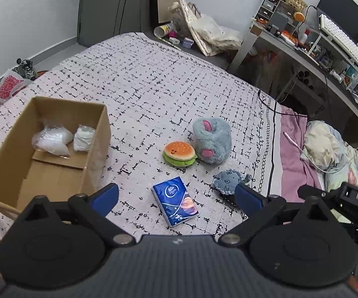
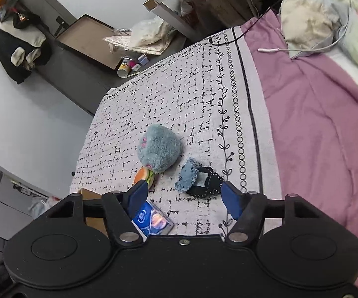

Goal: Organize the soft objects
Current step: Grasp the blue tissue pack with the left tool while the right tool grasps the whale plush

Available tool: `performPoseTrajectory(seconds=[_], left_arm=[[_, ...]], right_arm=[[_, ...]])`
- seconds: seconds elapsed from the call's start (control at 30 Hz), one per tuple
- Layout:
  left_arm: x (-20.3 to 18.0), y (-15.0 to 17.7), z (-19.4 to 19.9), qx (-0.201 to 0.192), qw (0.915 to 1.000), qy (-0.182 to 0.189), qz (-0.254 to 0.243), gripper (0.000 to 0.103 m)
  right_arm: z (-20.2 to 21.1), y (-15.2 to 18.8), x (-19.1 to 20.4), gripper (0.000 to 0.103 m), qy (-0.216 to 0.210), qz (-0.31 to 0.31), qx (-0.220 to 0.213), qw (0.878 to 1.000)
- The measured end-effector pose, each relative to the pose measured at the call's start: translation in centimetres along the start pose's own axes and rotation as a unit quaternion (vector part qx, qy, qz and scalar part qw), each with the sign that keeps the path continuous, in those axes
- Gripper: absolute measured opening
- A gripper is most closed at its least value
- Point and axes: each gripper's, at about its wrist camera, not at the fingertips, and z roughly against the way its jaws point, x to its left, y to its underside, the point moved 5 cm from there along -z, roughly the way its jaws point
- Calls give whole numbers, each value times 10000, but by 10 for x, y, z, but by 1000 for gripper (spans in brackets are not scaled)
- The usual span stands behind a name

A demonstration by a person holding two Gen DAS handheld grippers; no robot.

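Note:
On the patterned bedspread lie a burger plush (image 1: pixel 179 154) (image 2: pixel 145 175), a fluffy blue-grey plush (image 1: pixel 212 140) (image 2: pixel 160 149), a small denim plush (image 1: pixel 228 180) (image 2: pixel 189 175) resting on a black pouch (image 2: pixel 210 185), and a blue tissue pack (image 1: pixel 175 203) (image 2: pixel 153 219). A cardboard box (image 1: pixel 97 149) at left holds two white plastic-wrapped bundles (image 1: pixel 51 140). My left gripper (image 1: pixel 176 198) is open above the tissue pack. My right gripper (image 2: pixel 182 196) is open, hovering just short of the denim plush and black pouch.
A purple sheet (image 2: pixel 315 124) and crumpled bedding (image 1: pixel 333 149) lie to the right, with a white cable (image 2: pixel 303 49) across them. A cluttered desk (image 1: pixel 315 47) stands beyond the bed. Bags and bottles (image 1: pixel 203 32) lie on the floor at the far edge.

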Motion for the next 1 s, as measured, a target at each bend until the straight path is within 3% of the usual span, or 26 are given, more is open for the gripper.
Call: performPoseTrajectory(seconds=[0.2, 0.4, 0.53, 1.0], left_arm=[[-7, 2, -30, 160, 9998, -46, 59, 99], [-10, 6, -59, 340, 9993, -108, 146, 95], [-9, 11, -81, 510, 9983, -153, 236, 93], [2, 28, -141, 949, 9941, -332, 396, 89]], right_arm=[[-28, -4, -4, 49, -234, -245, 257, 9991], [-53, -7, -12, 48, -314, -534, 346, 9975], [-74, -4, -13, 42, -229, -522, 434, 9974], [-122, -3, -15, 39, -107, -552, 747, 9956]])
